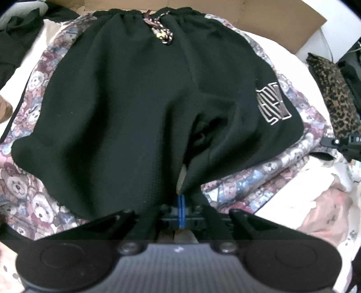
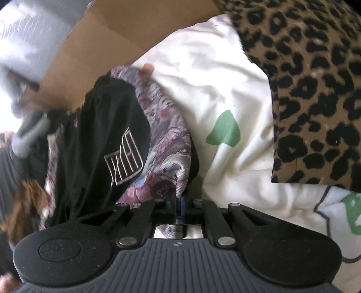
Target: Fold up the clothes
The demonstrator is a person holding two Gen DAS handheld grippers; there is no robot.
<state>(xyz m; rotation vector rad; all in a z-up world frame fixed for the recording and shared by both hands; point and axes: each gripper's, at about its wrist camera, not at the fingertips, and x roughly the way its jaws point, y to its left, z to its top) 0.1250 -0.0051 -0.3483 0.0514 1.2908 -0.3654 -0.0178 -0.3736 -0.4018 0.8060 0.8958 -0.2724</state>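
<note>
Black shorts [image 1: 135,101] with teddy-bear print side panels [image 1: 29,108] lie spread out in the left wrist view, with the drawstring [image 1: 160,29] at the far waistband and a white logo [image 1: 273,106] on the right leg. My left gripper [image 1: 181,200] is shut on the near black hem, where the two legs meet. In the right wrist view the same shorts [image 2: 101,126] bunch up at left. My right gripper [image 2: 180,202] is shut on the edge of their bear-print panel [image 2: 162,144], and fabric shows between its jaws.
A cardboard sheet [image 1: 259,13] lies behind the shorts. White bedding [image 2: 214,78] with a green mushroom print is underneath. A leopard-print cloth [image 2: 315,90] lies to the right, dark clothes [image 1: 18,33] at the far left, and pale pink cloth [image 1: 315,214] at the near right.
</note>
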